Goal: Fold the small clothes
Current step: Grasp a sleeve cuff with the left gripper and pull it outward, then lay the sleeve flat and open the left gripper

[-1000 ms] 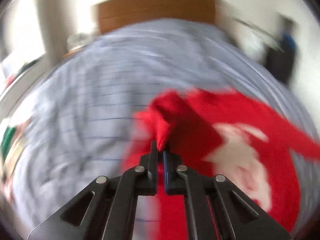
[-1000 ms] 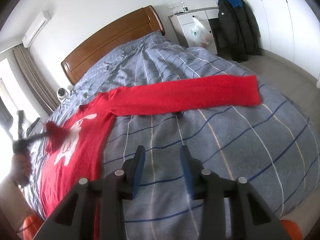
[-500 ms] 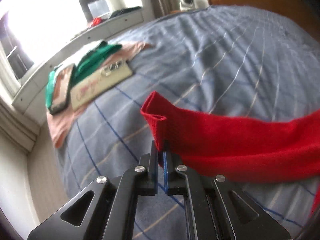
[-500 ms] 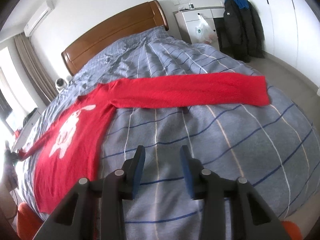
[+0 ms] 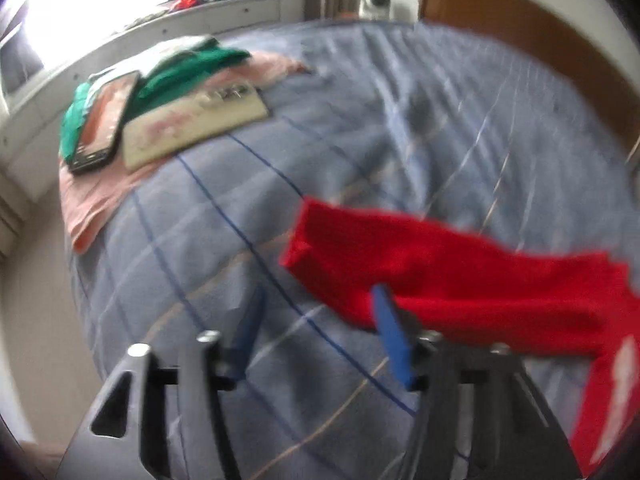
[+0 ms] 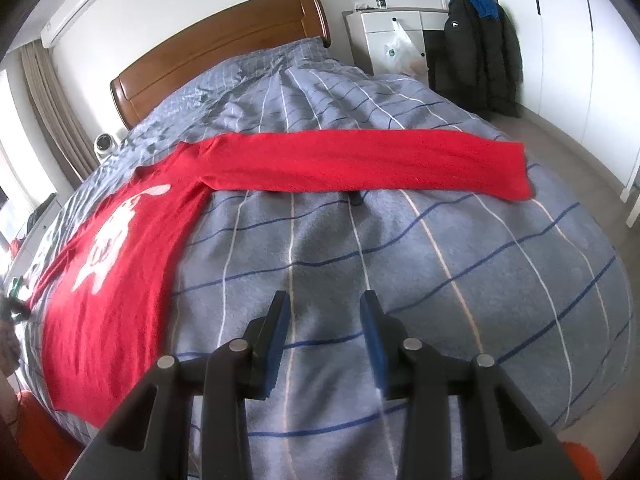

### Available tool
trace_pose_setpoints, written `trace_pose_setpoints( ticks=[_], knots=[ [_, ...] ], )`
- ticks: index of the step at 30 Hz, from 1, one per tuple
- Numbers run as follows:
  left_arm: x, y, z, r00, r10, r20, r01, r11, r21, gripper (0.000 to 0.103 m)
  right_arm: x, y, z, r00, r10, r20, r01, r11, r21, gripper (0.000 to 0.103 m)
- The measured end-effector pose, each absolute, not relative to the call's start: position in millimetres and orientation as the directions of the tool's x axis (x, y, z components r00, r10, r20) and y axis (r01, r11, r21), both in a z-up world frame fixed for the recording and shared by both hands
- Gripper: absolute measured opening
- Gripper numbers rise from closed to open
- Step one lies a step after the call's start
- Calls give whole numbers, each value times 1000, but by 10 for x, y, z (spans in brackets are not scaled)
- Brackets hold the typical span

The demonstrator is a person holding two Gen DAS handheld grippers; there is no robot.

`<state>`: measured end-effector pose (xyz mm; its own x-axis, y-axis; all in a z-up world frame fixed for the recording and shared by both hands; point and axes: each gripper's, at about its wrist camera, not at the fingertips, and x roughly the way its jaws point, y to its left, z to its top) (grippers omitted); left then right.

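A red long-sleeved sweater [image 6: 120, 264] with a white figure on its front lies flat on the grey checked bed. One sleeve [image 6: 360, 164] stretches to the right across the bed. The other sleeve [image 5: 420, 264] lies flat in the left wrist view, its cuff just beyond my left gripper [image 5: 316, 304], which is open and empty above the bed. My right gripper [image 6: 324, 312] is open and empty, hovering over bare duvet in front of the right sleeve.
A pink cloth [image 5: 100, 196] at the bed's corner holds green clothes [image 5: 176, 68], a phone [image 5: 104, 124] and a beige flat case [image 5: 192, 124]. Wooden headboard [image 6: 216, 52] at the back. A white dresser [image 6: 392, 36] and dark coat [image 6: 480, 52] stand right.
My left gripper carried the sleeve cuff out to the left, laid it on the bed, then opened and let it go. The right gripper stayed nearly still.
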<state>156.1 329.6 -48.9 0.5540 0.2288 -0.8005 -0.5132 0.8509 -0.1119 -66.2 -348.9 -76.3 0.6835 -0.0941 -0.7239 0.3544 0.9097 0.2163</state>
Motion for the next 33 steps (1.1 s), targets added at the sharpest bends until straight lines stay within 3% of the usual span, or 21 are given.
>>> trace_pose_setpoints(
  ticks=[5, 10, 11, 14, 18, 20, 22, 26, 28, 29, 30, 33],
  knots=[
    [1806, 3649, -323, 574, 142, -807, -457, 873, -172, 71, -648, -3474, -772, 681, -96, -726, 354, 911, 211, 37],
    [2157, 3773, -585, 465, 151, -873, -446, 891, -84, 72, -593, -3418, -762, 679, -92, -728, 345, 915, 207, 37],
    [2193, 3761, -645, 451, 151, -879, -437, 897, -70, 68, -587, -3398, -756, 680, -93, -728, 342, 918, 202, 37],
    [2231, 3633, -687, 482, 124, -867, -362, 930, -68, 5, -571, -3329, -746, 676, -104, -729, 332, 927, 176, 37],
    [2224, 3661, -594, 485, 304, -820, -450, 890, 64, 3, -557, -3275, -755, 665, -121, -737, 325, 935, 140, 37],
    [2241, 3800, -669, 454, 279, -846, -496, 868, 20, 2, -550, -3266, -759, 662, -127, -739, 323, 938, 128, 37],
    [2232, 3797, -703, 439, 314, -842, -513, 857, 52, 0, -549, -3261, -762, 661, -128, -739, 322, 938, 125, 37],
    [2119, 3770, -684, 418, 327, -848, -540, 839, 58, 8, -555, -3255, -753, 668, -127, -733, 319, 939, 128, 37],
    [1971, 3710, -548, 469, 290, -834, -535, 845, -8, 33, -568, -3255, -739, 673, -130, -728, 318, 939, 127, 38],
    [1843, 3596, -434, 525, 267, -808, -510, 859, -48, 55, -577, -3255, -729, 676, -134, -724, 319, 940, 123, 40],
    [1768, 3465, -353, 564, 252, -786, -482, 874, -65, 68, -594, -3252, -707, 683, -147, -716, 320, 941, 112, 46],
    [1521, 2929, -196, 659, 131, -741, -314, 943, -113, 79, -617, -3193, -615, 712, -173, -680, 303, 950, 76, 58]
  ],
)
